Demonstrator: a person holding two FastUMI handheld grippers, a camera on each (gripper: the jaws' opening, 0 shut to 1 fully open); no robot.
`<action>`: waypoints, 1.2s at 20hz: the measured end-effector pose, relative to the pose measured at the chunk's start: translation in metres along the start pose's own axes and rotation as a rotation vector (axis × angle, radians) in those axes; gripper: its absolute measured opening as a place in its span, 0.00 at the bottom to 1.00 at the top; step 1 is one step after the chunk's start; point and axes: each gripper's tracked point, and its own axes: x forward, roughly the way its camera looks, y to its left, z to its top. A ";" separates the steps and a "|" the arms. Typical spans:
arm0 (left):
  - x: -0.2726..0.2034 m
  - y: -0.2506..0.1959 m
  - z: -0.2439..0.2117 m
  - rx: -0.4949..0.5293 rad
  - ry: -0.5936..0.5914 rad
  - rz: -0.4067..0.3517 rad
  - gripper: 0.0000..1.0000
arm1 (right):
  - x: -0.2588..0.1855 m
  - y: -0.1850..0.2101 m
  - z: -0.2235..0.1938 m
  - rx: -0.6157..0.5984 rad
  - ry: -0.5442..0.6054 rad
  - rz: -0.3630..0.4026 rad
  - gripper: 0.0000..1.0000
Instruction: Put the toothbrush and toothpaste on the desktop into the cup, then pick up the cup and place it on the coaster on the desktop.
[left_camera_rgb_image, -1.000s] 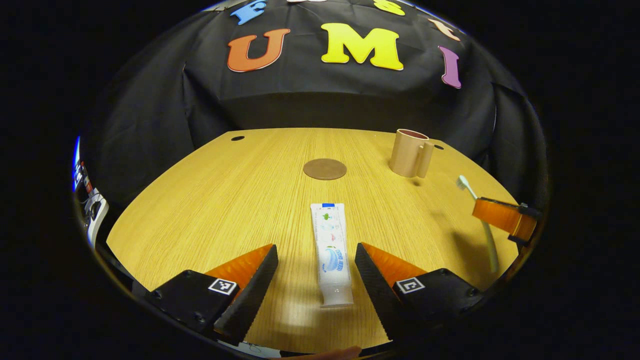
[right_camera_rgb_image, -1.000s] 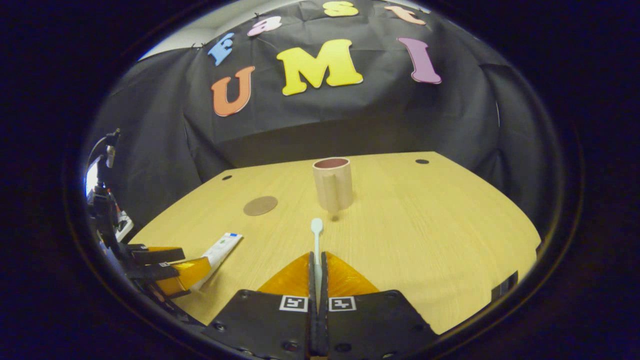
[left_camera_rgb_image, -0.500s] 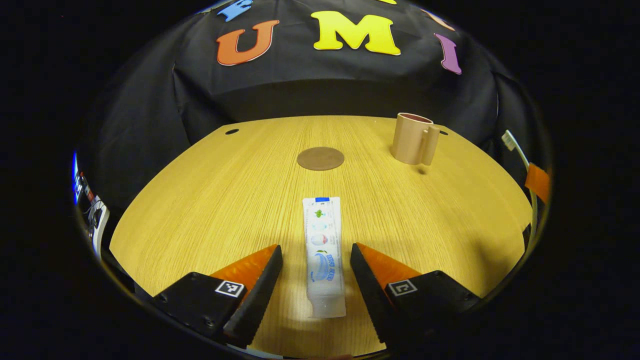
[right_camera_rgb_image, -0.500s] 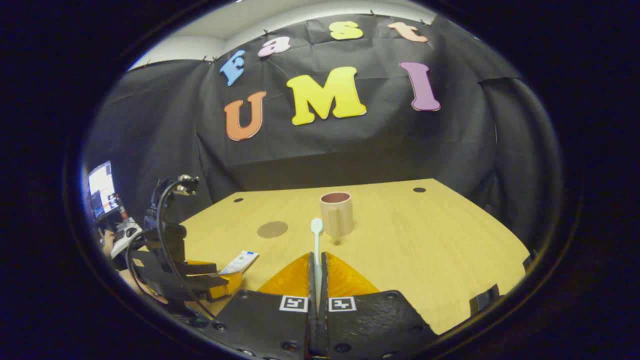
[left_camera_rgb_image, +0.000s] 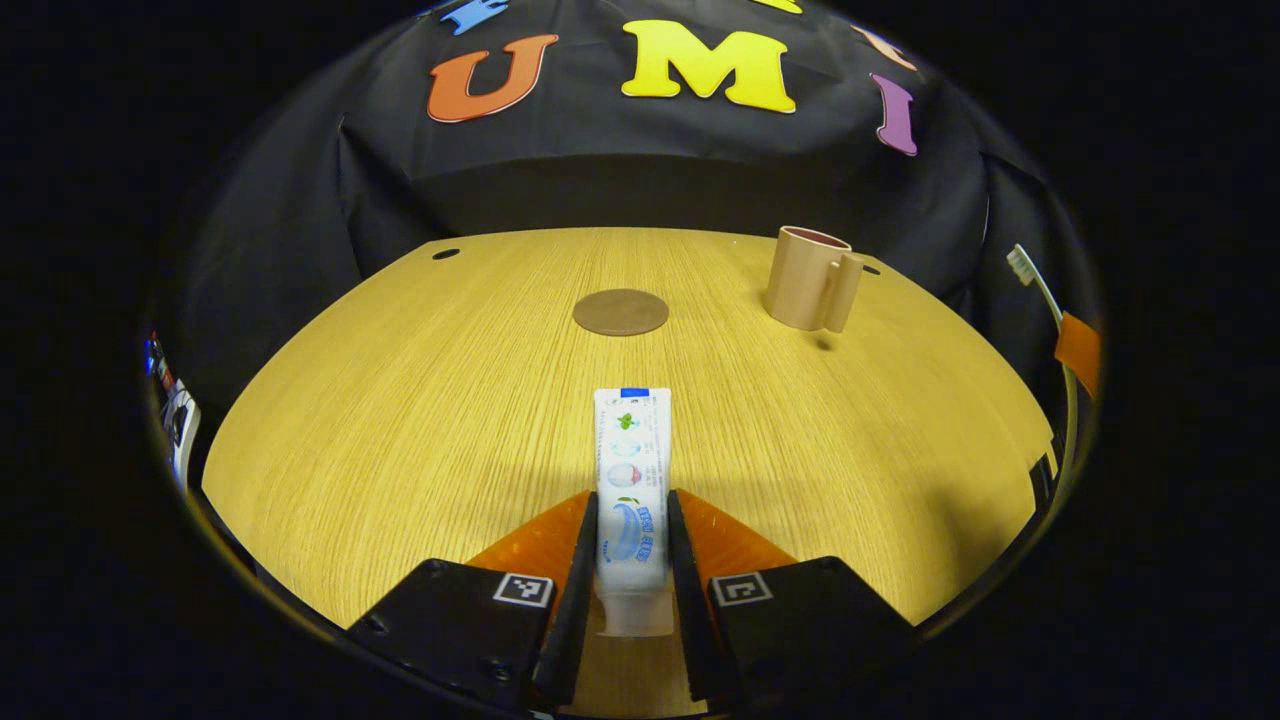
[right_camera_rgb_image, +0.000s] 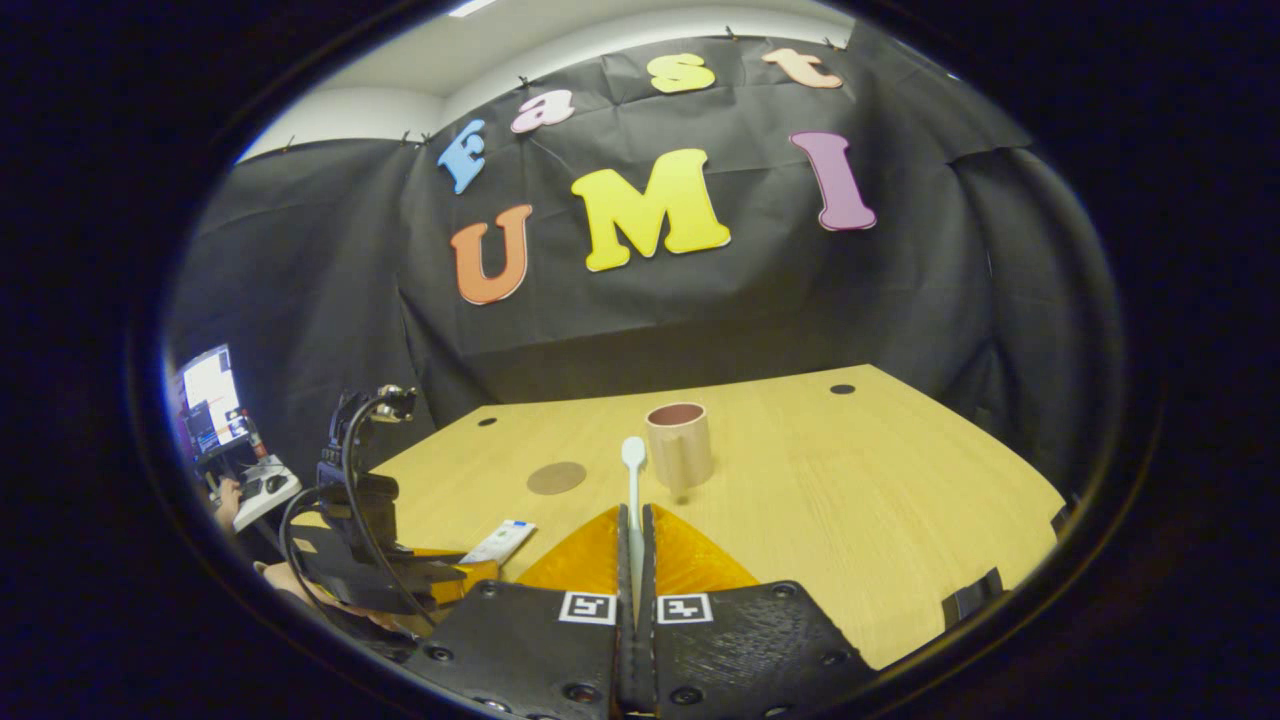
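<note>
The toothpaste tube (left_camera_rgb_image: 632, 480) is lying flat on the wooden desktop (left_camera_rgb_image: 420, 400), well in front of the round brown coaster (left_camera_rgb_image: 620, 312), with its cap end sitting between the fingers of the left gripper (left_camera_rgb_image: 632, 530), which are pressing against both of its sides. The toothbrush (right_camera_rgb_image: 633, 480) is sticking forward, bristle head away from the camera, out of the right gripper (right_camera_rgb_image: 635, 540), whose fingers are clamping its handle and holding it above the desktop. The beige cup (left_camera_rgb_image: 808, 290) is standing upright to the right of the coaster and apart from it, handle facing the near side. In the right gripper view, the left gripper is sitting left of the coaster.
</note>
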 end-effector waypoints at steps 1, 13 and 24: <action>-0.001 0.001 0.001 -0.012 -0.013 0.000 0.43 | 0.000 -0.001 0.001 0.003 -0.003 -0.002 0.00; -0.074 -0.003 0.118 0.012 -0.420 0.048 0.40 | 0.018 0.003 0.051 -0.062 -0.100 -0.019 0.00; -0.053 -0.020 0.183 -0.001 -0.474 0.004 0.40 | 0.142 0.008 0.105 -0.093 -0.073 0.004 0.00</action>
